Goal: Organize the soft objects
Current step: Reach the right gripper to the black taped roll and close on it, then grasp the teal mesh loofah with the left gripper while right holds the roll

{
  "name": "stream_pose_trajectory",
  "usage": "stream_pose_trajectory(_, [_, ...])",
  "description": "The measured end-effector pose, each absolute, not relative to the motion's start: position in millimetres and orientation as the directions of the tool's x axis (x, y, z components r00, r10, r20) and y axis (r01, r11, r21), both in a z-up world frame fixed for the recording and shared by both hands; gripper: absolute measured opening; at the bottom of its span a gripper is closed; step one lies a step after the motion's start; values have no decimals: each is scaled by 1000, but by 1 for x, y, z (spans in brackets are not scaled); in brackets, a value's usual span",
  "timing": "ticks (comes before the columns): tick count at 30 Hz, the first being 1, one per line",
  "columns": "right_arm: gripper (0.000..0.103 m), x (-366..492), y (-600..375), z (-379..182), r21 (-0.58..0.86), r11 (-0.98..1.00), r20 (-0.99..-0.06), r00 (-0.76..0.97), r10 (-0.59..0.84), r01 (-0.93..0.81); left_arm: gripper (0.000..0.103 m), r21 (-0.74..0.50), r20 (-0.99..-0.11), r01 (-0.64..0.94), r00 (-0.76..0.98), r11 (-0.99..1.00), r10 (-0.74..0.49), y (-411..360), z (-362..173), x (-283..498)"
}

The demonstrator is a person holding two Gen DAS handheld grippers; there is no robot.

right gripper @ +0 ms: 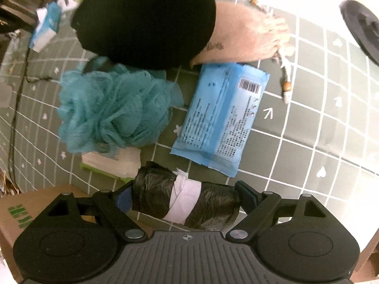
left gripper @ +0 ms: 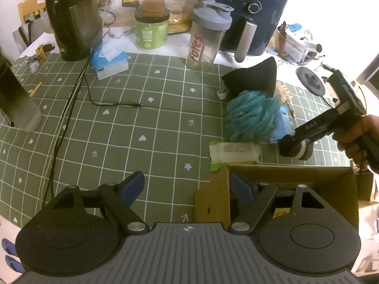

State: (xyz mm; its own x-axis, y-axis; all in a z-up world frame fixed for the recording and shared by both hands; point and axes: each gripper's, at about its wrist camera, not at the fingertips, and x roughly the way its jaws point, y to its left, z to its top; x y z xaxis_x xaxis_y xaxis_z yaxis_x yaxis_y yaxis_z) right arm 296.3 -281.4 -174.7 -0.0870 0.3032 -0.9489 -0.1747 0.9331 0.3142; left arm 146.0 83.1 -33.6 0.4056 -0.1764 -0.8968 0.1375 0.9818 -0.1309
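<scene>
My right gripper (right gripper: 184, 196) is shut on a roll of black plastic bags (right gripper: 208, 210) with a white band, held above the green checked cloth (right gripper: 308, 123). Just beyond it lie a teal mesh bath pouf (right gripper: 113, 108), a blue wipes pack (right gripper: 222, 116), a black knit hat (right gripper: 146, 21) and a beige beaded pouch (right gripper: 246, 37). In the left wrist view the roll (left gripper: 293, 146) hangs over the far rim of a cardboard box (left gripper: 291, 175), near the pouf (left gripper: 253, 116). My left gripper (left gripper: 187, 185) is open and empty, its right finger (left gripper: 240, 189) at the box's flap.
A green-and-white tissue pack (left gripper: 233, 152) lies beside the box. At the back stand a black kettle (left gripper: 75, 19), a green jar (left gripper: 151, 30), a shaker bottle (left gripper: 206, 40) and a dark air fryer (left gripper: 255, 16). A black cable (left gripper: 71, 99) crosses the cloth at left.
</scene>
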Motion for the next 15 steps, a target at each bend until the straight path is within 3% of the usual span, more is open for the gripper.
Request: stream_pose_trajectory(15, [88,254,-316,-111,369,921,-903,184,387,-127,80,-125,-907,201,373,972,-194,70,-35,177])
